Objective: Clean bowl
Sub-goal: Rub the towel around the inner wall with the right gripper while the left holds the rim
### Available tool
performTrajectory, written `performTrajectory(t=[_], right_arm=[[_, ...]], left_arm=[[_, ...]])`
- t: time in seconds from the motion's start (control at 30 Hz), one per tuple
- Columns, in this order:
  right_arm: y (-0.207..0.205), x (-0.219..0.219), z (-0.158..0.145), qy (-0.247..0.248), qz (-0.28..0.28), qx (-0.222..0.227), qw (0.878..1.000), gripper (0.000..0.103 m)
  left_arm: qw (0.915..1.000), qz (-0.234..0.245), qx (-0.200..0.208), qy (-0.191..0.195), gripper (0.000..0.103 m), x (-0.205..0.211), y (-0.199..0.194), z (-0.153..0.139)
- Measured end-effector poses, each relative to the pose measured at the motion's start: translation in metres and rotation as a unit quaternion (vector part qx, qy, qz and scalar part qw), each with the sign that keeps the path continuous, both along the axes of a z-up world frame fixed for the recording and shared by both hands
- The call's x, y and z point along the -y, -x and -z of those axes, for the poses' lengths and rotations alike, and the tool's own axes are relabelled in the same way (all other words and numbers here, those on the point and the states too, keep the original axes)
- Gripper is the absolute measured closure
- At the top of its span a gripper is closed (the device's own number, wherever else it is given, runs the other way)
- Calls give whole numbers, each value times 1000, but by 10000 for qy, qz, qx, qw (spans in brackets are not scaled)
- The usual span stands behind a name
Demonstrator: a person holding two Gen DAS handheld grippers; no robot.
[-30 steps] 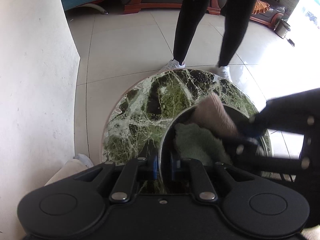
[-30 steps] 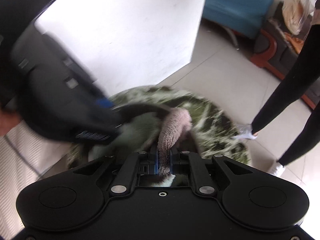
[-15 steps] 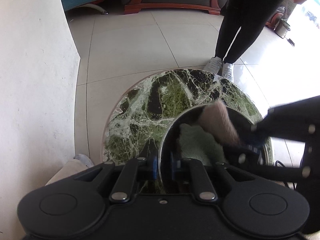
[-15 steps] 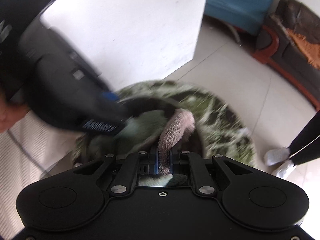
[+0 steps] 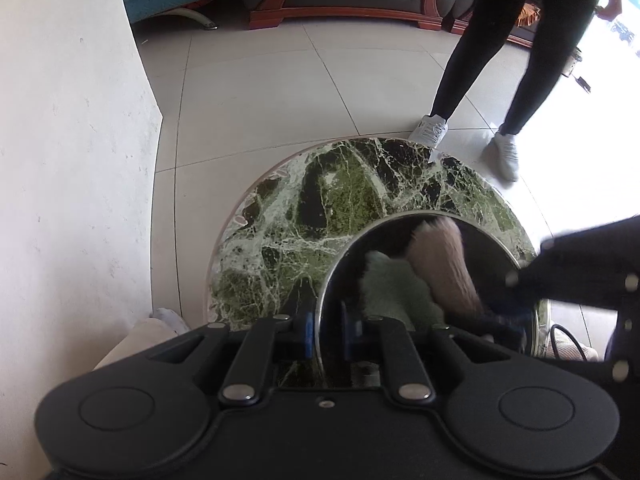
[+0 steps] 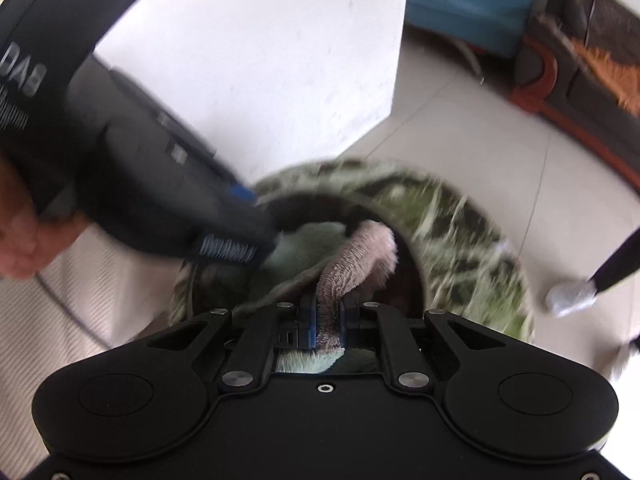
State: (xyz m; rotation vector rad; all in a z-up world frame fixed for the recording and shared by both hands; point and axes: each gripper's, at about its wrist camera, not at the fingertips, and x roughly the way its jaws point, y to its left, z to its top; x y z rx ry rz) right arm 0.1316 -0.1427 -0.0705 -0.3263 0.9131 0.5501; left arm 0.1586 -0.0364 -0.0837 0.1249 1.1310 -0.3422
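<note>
Round green marble table (image 5: 320, 200) filling mid-frame, pale tiled floor (image 5: 260, 92) beyond. Dark shiny bowl (image 5: 480, 240) at the table's lower right in the left wrist view, near rim clamped between the left gripper (image 5: 327, 334) fingers. Inside, a two-tone cloth (image 5: 440, 264), pink over pale green. Right gripper (image 6: 328, 320) at lower centre, closed on the cloth's pink fold. Right view blurred.
</note>
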Motion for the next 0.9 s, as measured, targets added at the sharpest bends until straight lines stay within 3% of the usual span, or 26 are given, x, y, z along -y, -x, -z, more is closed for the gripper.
performTrajectory(t=[0.13, 0.43, 0.63, 0.9], right_arm=[[-11, 8, 3, 192, 113, 107, 9997, 93], [13, 3, 5, -4, -106, -257, 9996, 93], [-7, 2, 0, 160, 25, 77, 9998, 93], [13, 7, 7, 132, -76, -227, 9996, 93]], left_arm=[[10000, -16, -1, -11, 91, 0, 1, 0], [10000, 48, 1, -22, 90, 3, -1, 1], [10000, 27, -2, -54, 91, 5, -2, 2], [10000, 36, 0, -13, 90, 8, -3, 6]])
